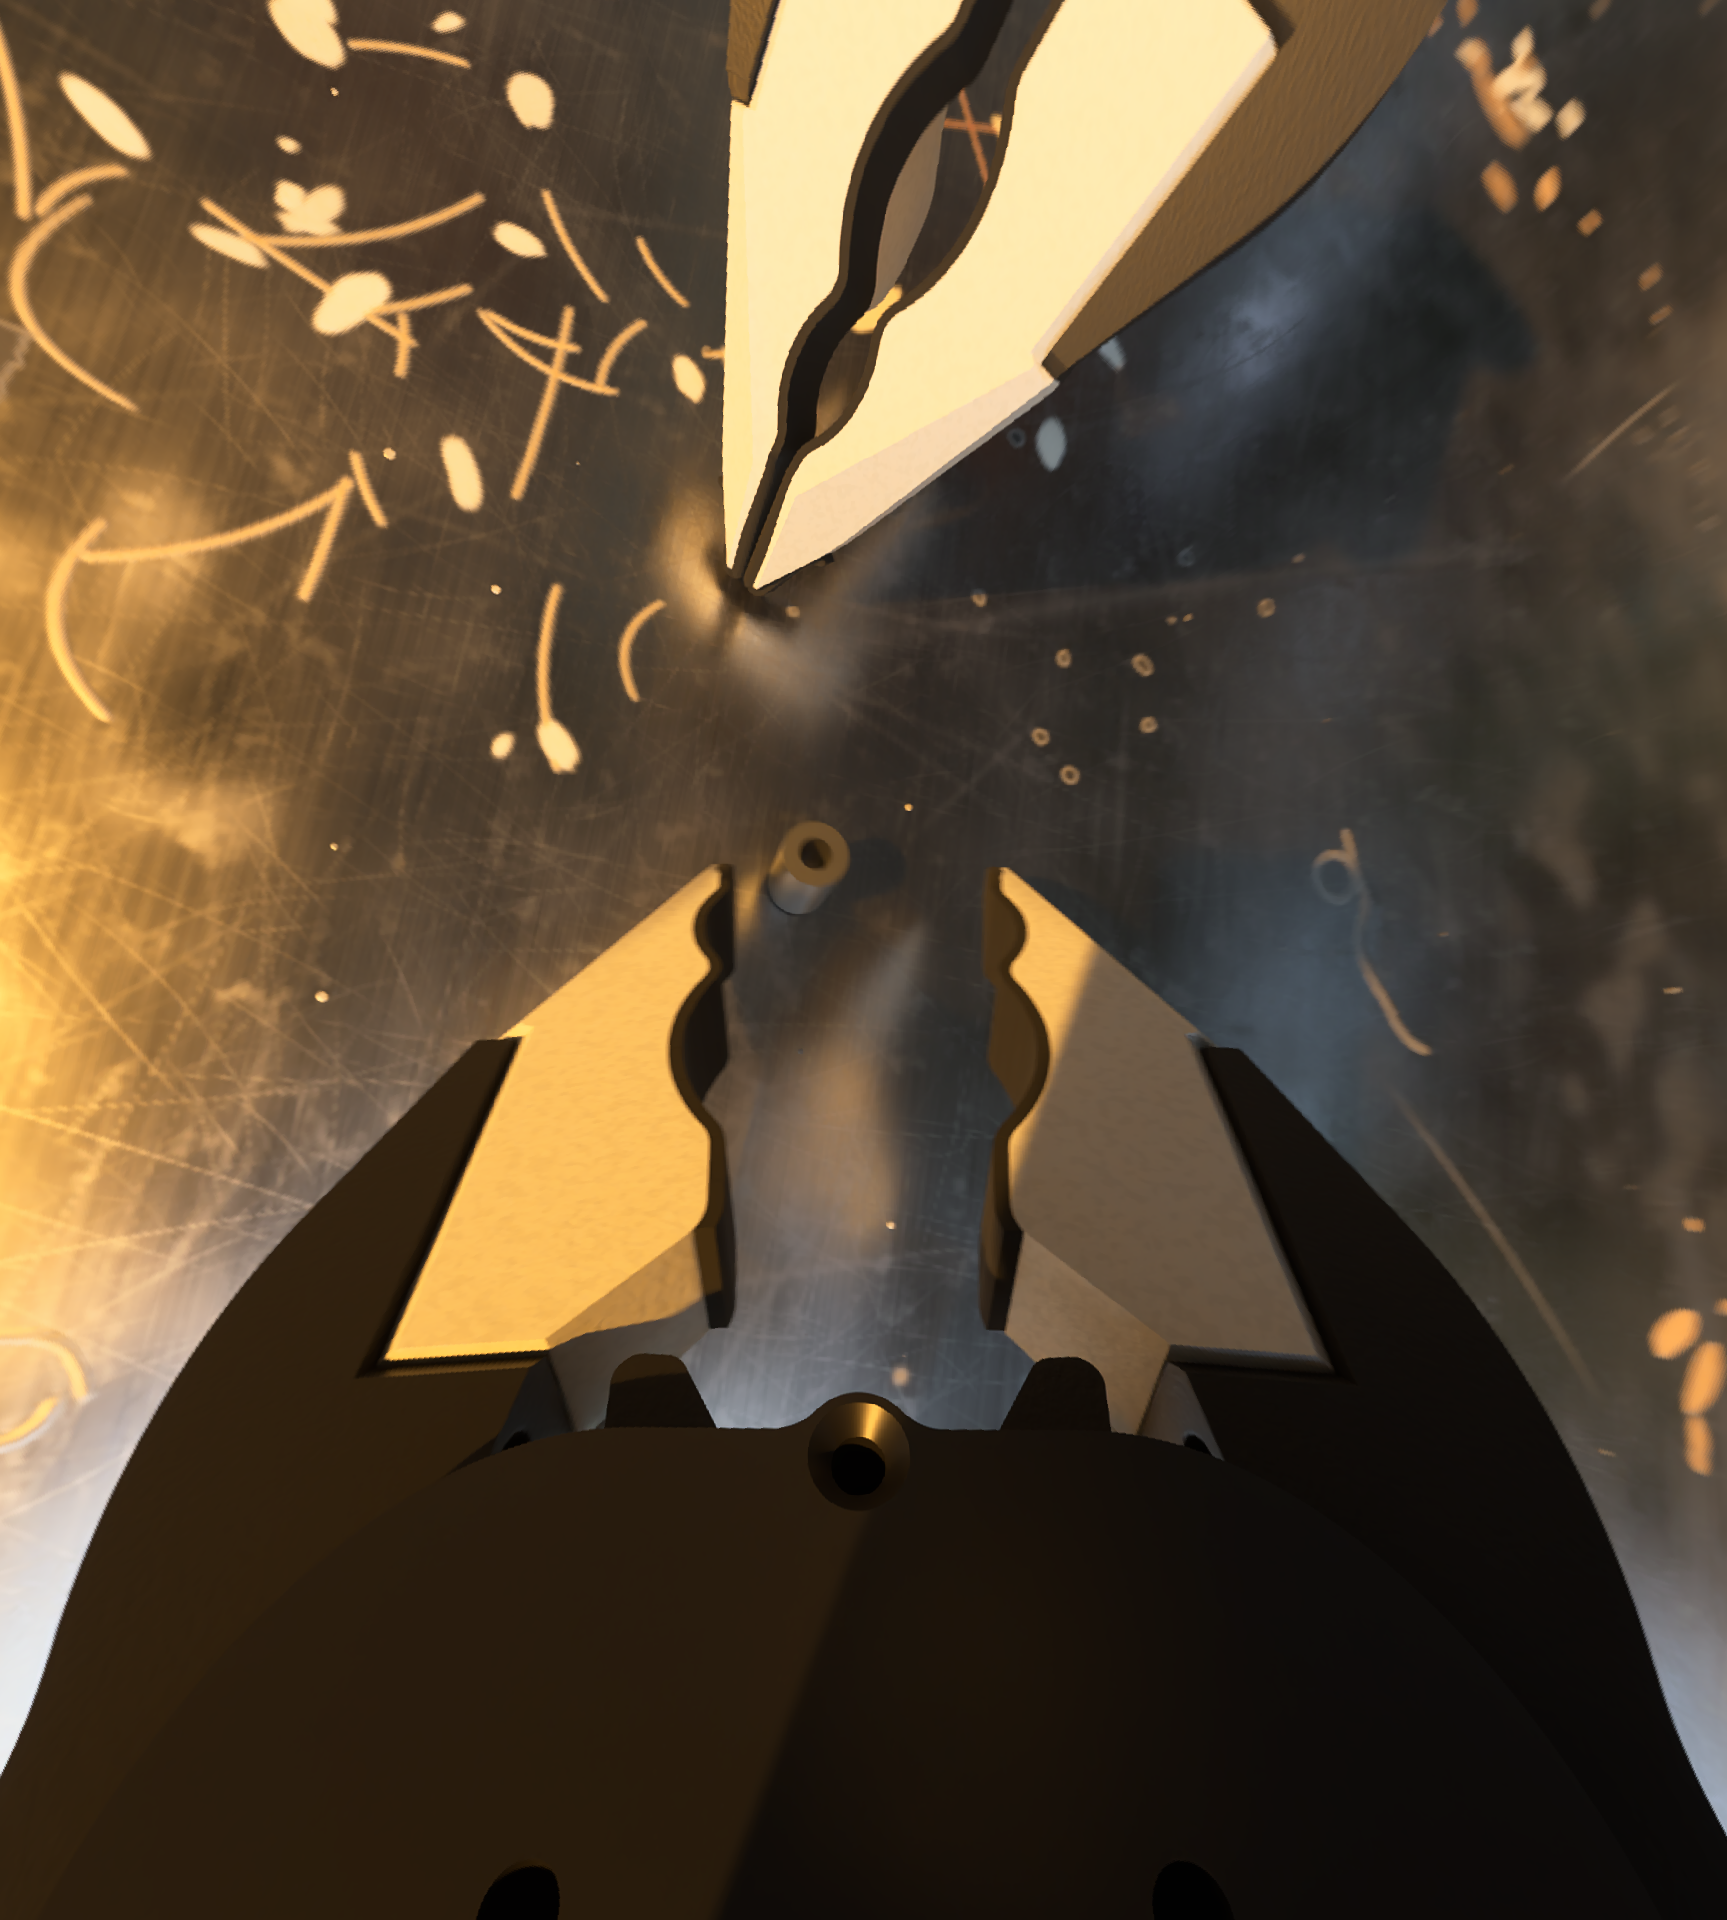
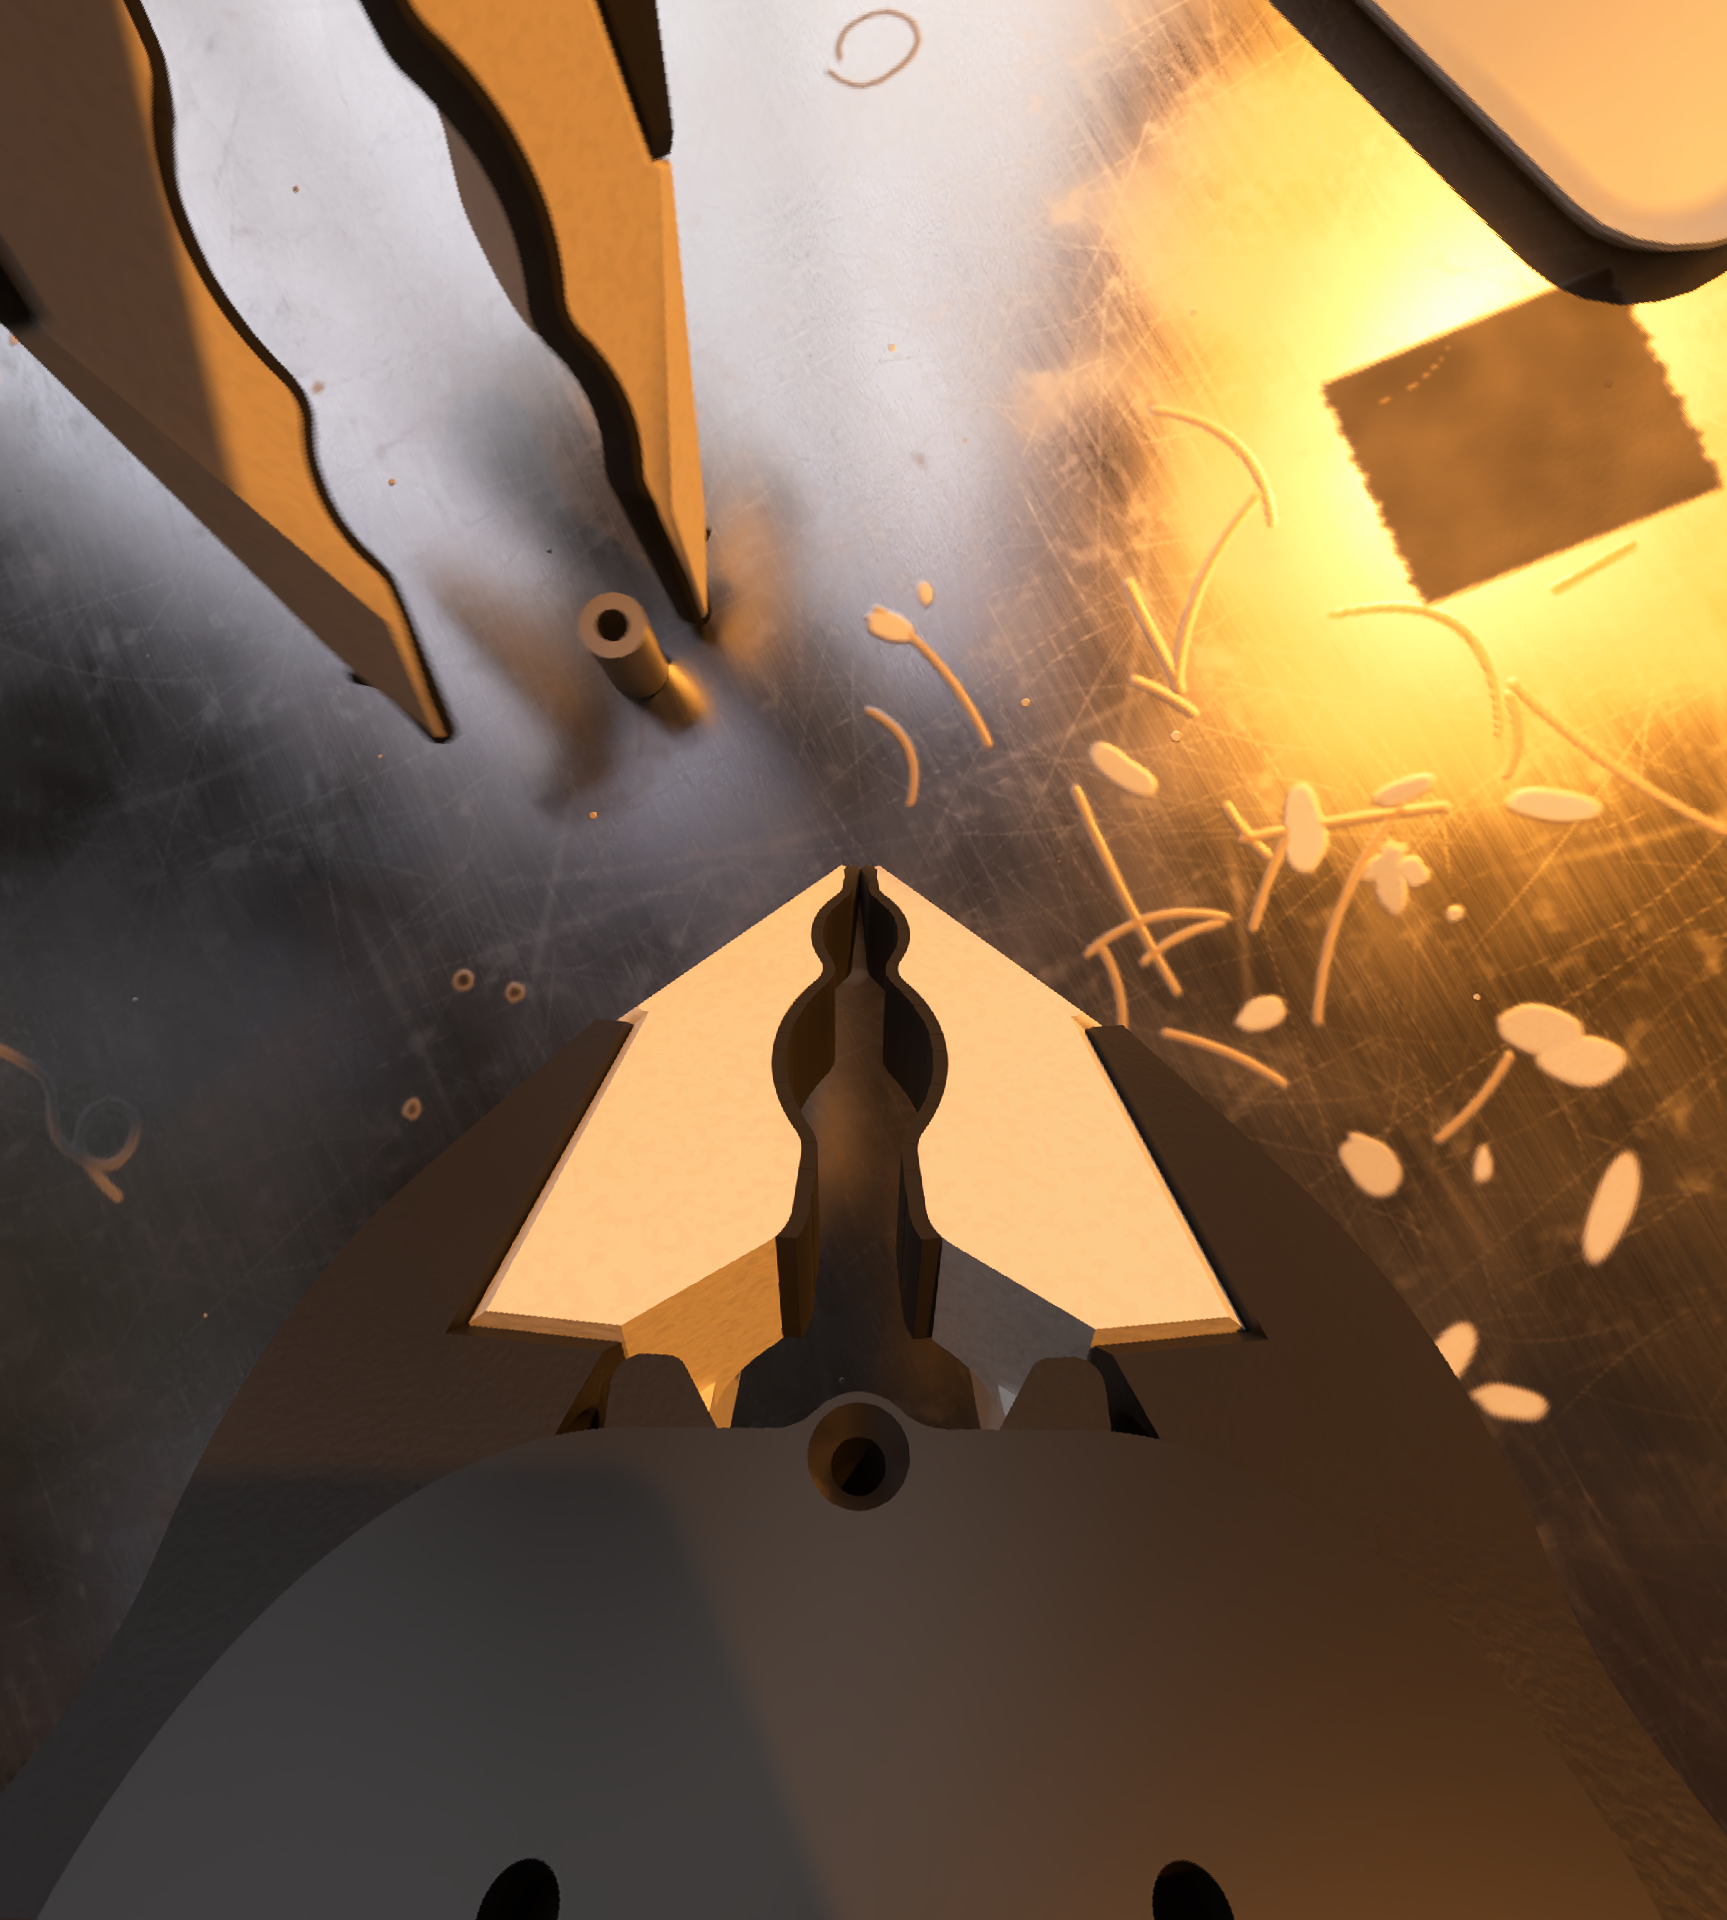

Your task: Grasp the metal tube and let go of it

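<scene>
A small grey metal tube (image 1: 809, 864) stands upright on the scratched metal surface. In the left wrist view it sits just beyond my left gripper (image 1: 859, 883), near the left fingertip. The left gripper is open and empty, its tips low by the surface. In the right wrist view the tube (image 2: 622, 644) stands between the left gripper's two fingers (image 2: 573, 665), close to the right-hand one. My right gripper (image 2: 860, 873) is shut and empty, apart from the tube. It also shows in the left wrist view (image 1: 747, 582), tips touching the surface beyond the tube.
The metal surface (image 1: 1254, 831) carries pale paint flecks and curved scratches. A dark square patch (image 2: 1519, 452) lies at the upper right of the right wrist view. A dark-rimmed, pale tray-like object (image 2: 1617, 114) fills the top right corner there.
</scene>
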